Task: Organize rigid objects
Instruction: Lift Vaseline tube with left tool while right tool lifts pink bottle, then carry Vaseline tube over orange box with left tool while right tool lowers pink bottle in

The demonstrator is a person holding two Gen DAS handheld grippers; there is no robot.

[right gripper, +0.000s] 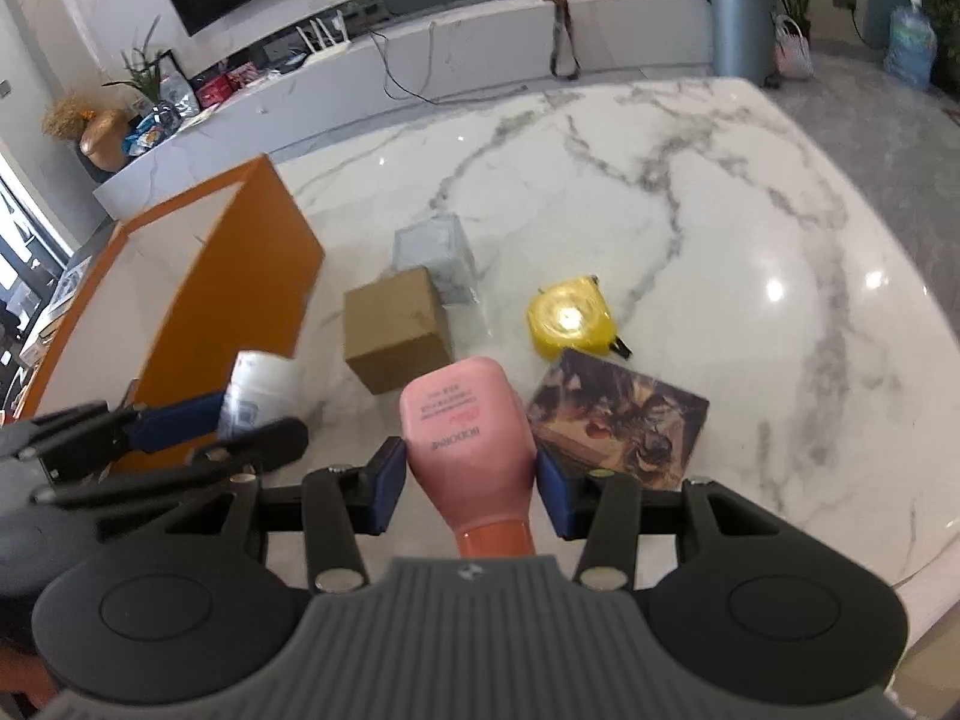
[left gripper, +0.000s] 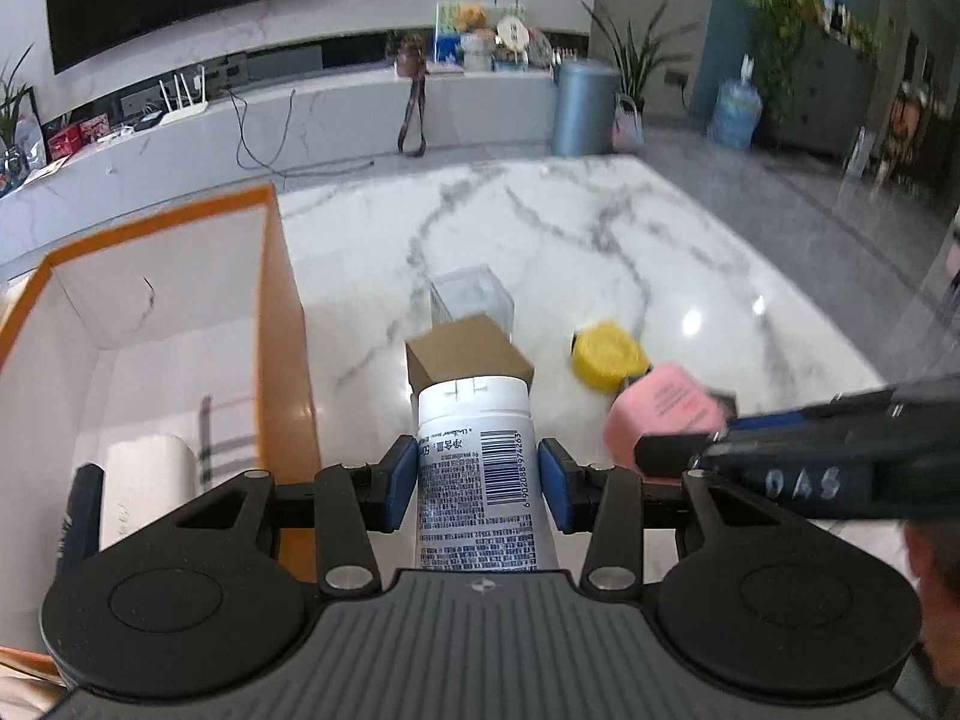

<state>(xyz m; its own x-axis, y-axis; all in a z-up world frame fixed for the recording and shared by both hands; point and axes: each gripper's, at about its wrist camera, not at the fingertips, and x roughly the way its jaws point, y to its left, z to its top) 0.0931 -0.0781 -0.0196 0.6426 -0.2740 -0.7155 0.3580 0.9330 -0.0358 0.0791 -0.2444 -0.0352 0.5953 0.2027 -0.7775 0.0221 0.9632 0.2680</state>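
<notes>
My left gripper (left gripper: 477, 480) is shut on a white tube (left gripper: 477, 468) with a barcode, held just right of the orange box (left gripper: 282, 324). My right gripper (right gripper: 471, 480) is shut on a pink bottle (right gripper: 468, 420), held above the marble table. The pink bottle (left gripper: 663, 414) and right gripper also show at the right of the left wrist view. The white tube (right gripper: 261, 390) shows at the left of the right wrist view, beside the orange box (right gripper: 252, 282). On the table lie a brown carton (right gripper: 396, 330), a clear plastic box (right gripper: 438, 258), a yellow tape measure (right gripper: 570, 315) and a dark picture box (right gripper: 618, 420).
The orange box has a white inside holding a white roll (left gripper: 150, 480) and a dark brush (left gripper: 81, 516). The marble table (right gripper: 720, 210) stretches far and right. A TV console (left gripper: 300, 120) and a blue bin (left gripper: 585, 105) stand beyond it.
</notes>
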